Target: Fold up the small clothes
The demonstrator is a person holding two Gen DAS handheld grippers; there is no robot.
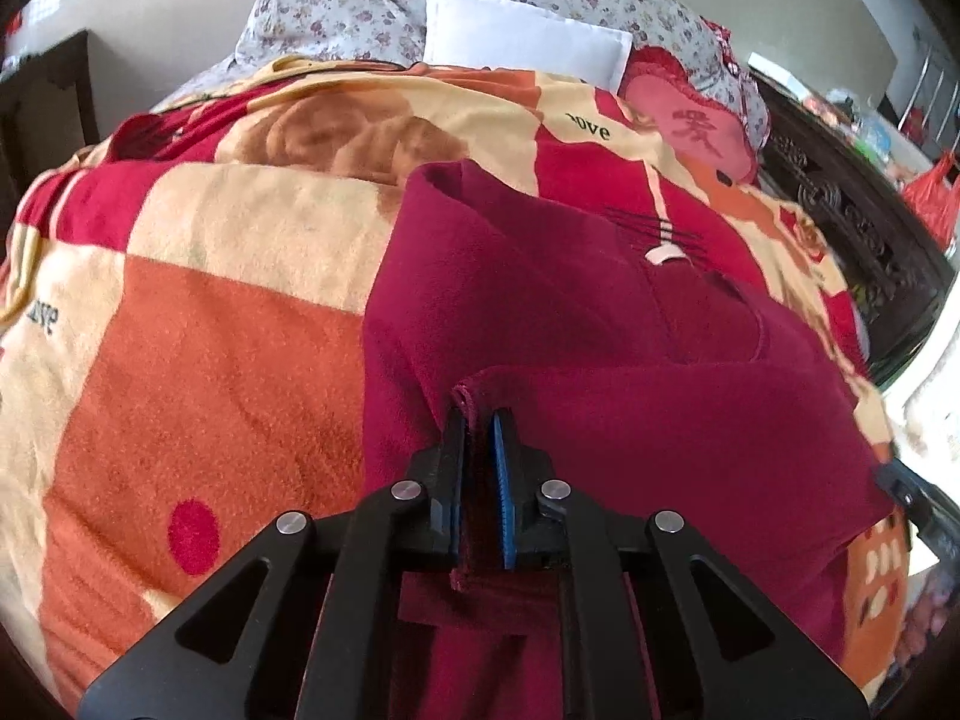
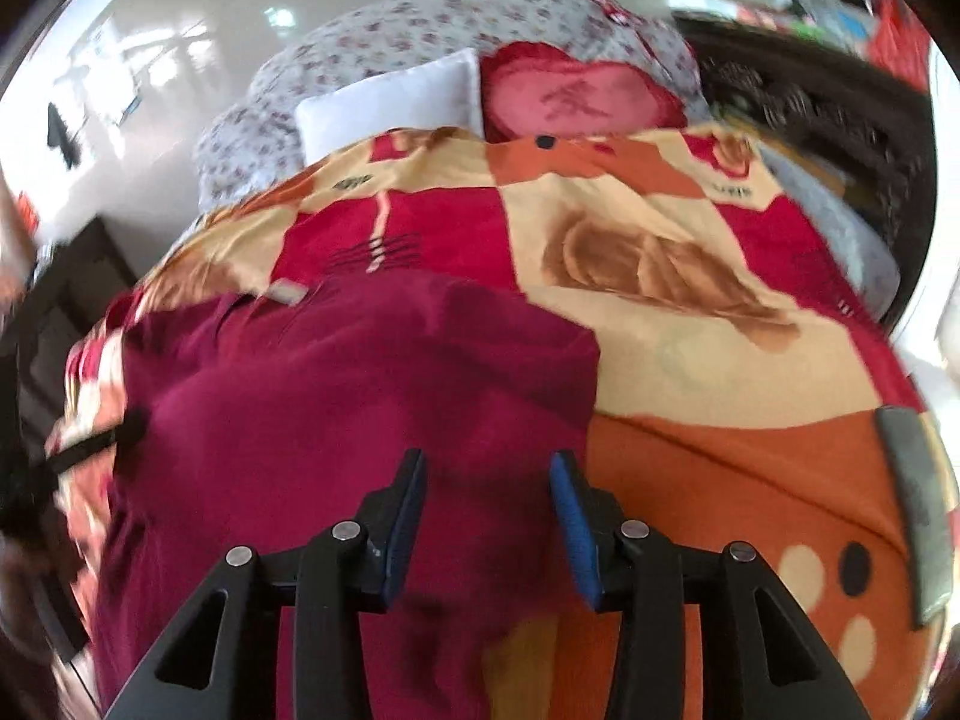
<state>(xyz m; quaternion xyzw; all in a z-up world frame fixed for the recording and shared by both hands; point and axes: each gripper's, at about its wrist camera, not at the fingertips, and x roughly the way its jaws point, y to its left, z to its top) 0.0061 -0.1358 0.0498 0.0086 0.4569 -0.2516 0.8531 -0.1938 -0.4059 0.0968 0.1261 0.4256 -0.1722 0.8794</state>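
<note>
Gripping one maroon garment (image 1: 540, 324): left tool (image 1: 480, 420); right tool (image 2: 489, 462) agape.

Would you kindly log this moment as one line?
left hand-held gripper: shut on garment hem | right hand-held gripper: open above garment | blanket: underneath

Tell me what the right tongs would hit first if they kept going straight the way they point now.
Most likely the maroon garment: the right tongs stand open just above its near part, which fills the gap ahead. Depth is unclear in the blurred fisheye view; its right edge and the patterned blanket are close by.
</note>
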